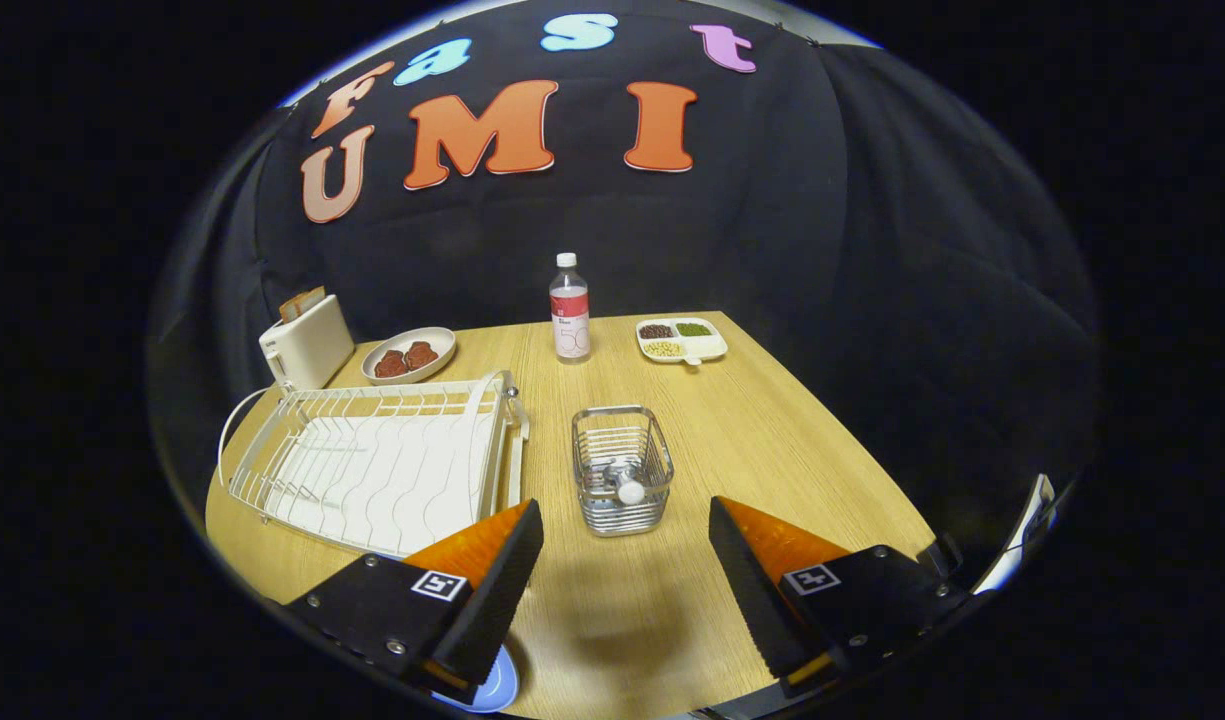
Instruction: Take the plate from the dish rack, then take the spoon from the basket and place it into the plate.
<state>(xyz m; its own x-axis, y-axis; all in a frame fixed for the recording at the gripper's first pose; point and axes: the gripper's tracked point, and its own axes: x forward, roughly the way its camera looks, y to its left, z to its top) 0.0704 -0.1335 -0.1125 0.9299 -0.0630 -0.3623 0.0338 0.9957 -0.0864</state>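
plate: blue, on the wooden table, a sliver showing under the left finger
spoon: down inside the wire basket, just ahead of the fingers
gripper: fingers wide apart, holding nothing, above the table
dish rack: white, left of the basket, no dishes in it
far edge: toaster, plate of cookies, bottle, divided snack tray

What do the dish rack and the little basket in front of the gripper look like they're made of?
The dish rack looks like white coated wire over a white, ribbed, probably plastic drip tray. The basket just beyond the open fingers looks like bare shiny metal wire, likely steel, judging by its silvery glints. The gripper holds nothing.
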